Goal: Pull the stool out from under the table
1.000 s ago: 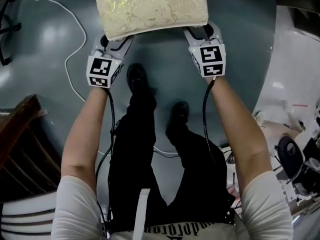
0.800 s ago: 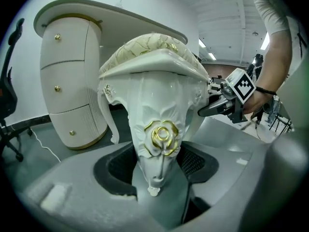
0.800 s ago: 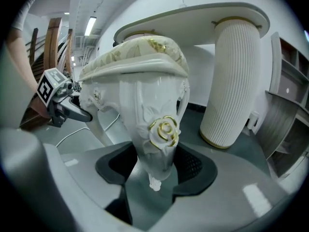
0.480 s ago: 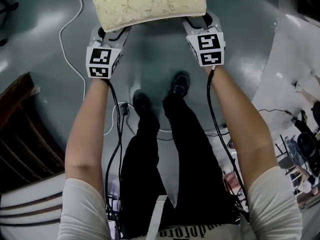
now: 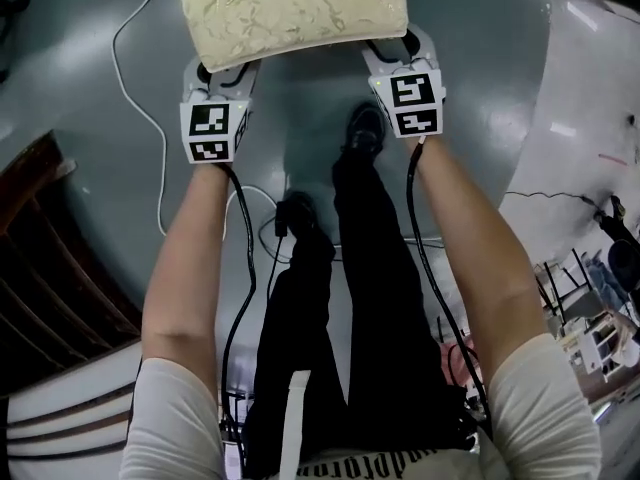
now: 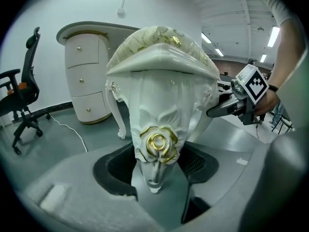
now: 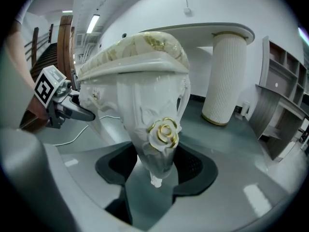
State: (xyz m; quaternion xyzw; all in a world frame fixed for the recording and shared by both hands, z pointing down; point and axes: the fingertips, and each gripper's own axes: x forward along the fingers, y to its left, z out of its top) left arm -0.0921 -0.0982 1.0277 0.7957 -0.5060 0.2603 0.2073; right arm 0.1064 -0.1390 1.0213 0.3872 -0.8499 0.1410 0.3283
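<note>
Overhead, the cushioned stool stands out clear of the white table behind it; left gripper jaws pinch one rose-carved leg at a near corner, right gripper jaws pinch the other leg

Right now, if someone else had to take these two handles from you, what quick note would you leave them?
Grippers: the left gripper is shut on one near leg of the stool. The right gripper is shut on the other near leg.
Things: the white table stands behind the stool, not over it.
Done: the stool looks pulled clear.
Left: probably just settle it steady, then open both grippers.
</note>
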